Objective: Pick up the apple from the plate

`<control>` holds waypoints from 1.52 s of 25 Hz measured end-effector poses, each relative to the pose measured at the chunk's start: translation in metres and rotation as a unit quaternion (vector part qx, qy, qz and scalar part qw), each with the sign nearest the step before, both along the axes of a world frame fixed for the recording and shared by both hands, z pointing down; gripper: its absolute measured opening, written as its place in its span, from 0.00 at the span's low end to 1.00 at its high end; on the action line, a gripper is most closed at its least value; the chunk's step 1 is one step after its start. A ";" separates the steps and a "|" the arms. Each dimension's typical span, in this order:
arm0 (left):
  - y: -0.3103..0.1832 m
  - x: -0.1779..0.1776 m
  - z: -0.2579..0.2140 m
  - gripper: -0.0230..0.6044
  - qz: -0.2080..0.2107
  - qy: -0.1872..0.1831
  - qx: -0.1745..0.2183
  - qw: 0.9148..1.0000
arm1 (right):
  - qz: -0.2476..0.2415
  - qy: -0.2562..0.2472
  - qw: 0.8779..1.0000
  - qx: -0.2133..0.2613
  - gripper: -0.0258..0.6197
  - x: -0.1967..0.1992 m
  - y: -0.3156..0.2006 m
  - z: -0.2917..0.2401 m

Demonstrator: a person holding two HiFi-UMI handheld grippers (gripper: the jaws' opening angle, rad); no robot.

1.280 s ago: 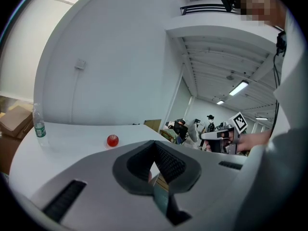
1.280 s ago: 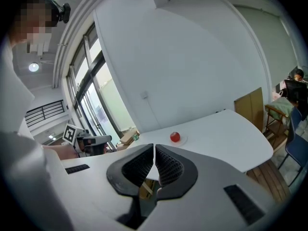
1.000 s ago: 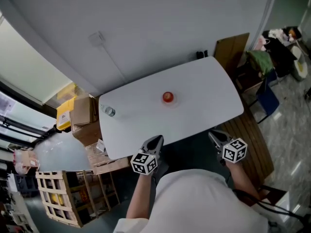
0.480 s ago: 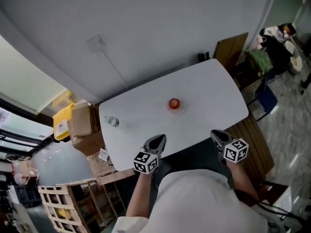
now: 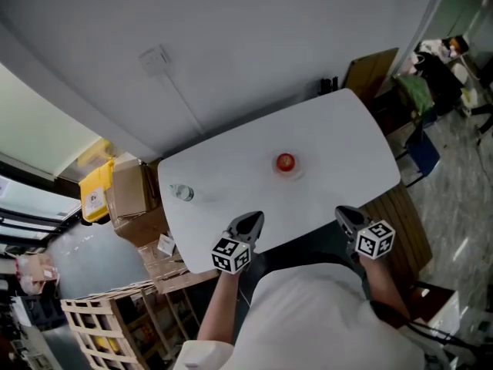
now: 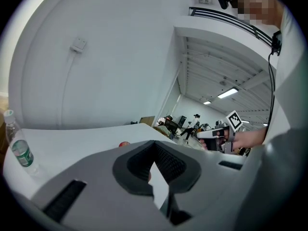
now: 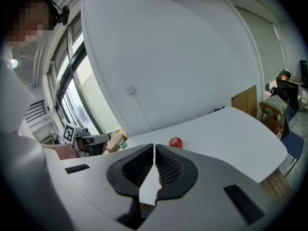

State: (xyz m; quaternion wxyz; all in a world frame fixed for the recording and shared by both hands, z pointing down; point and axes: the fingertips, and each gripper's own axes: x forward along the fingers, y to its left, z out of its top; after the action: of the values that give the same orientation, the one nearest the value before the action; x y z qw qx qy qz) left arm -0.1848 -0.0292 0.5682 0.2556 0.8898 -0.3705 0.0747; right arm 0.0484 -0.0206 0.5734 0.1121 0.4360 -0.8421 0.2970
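The left gripper (image 5: 248, 220) and right gripper (image 5: 347, 213) are hovering closed, holding nothing. The round red apple (image 5: 286, 161) is sitting ahead, between them.

One apple (image 5: 286, 161), one bottle (image 5: 182, 193), one table (image 5: 331, 137), two hand-held grippers (image 5: 248, 220) (image 5: 347, 213).

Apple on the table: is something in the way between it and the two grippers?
No, nothing visible. Only bare white table lies between the apple and the left gripper and right gripper, both shut and empty. The bottle stands off to the left, out of the way.
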 end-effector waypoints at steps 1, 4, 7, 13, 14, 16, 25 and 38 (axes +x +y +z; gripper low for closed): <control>0.000 0.000 0.001 0.04 0.001 0.001 -0.002 1.000 | 0.000 0.002 1.000 -0.003 0.10 -0.001 0.000 0.001; 0.001 0.000 0.003 0.04 0.002 0.004 -0.006 1.000 | 0.000 0.007 1.000 -0.009 0.10 -0.002 -0.002 0.004; 0.002 0.001 0.006 0.04 0.001 0.005 -0.011 1.000 | -0.002 0.008 1.000 -0.013 0.10 -0.004 -0.004 0.006; -0.001 0.006 0.011 0.04 -0.008 0.002 -0.024 1.000 | -0.017 0.004 1.000 -0.018 0.10 -0.006 -0.019 0.008; -0.003 0.008 0.012 0.04 -0.010 0.000 -0.025 1.000 | -0.022 0.003 1.000 -0.018 0.10 -0.007 -0.023 0.009; -0.006 0.013 0.012 0.04 -0.016 0.001 -0.024 1.000 | -0.032 0.000 0.999 -0.022 0.10 -0.007 -0.029 0.013; -0.029 0.034 0.017 0.04 -0.064 -0.011 -0.024 0.998 | -0.085 -0.011 0.996 -0.038 0.10 0.001 -0.064 0.023; -0.072 0.059 0.055 0.04 -0.111 -0.077 -0.077 0.988 | -0.135 -0.023 0.988 -0.073 0.10 0.023 -0.101 0.044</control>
State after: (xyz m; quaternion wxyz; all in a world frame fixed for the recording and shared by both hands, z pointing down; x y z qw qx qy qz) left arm -0.1258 -0.1017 0.6229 0.3006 0.8126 -0.4784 0.1429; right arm 0.0714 -0.1219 0.6170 0.1636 0.3018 -0.8718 0.3494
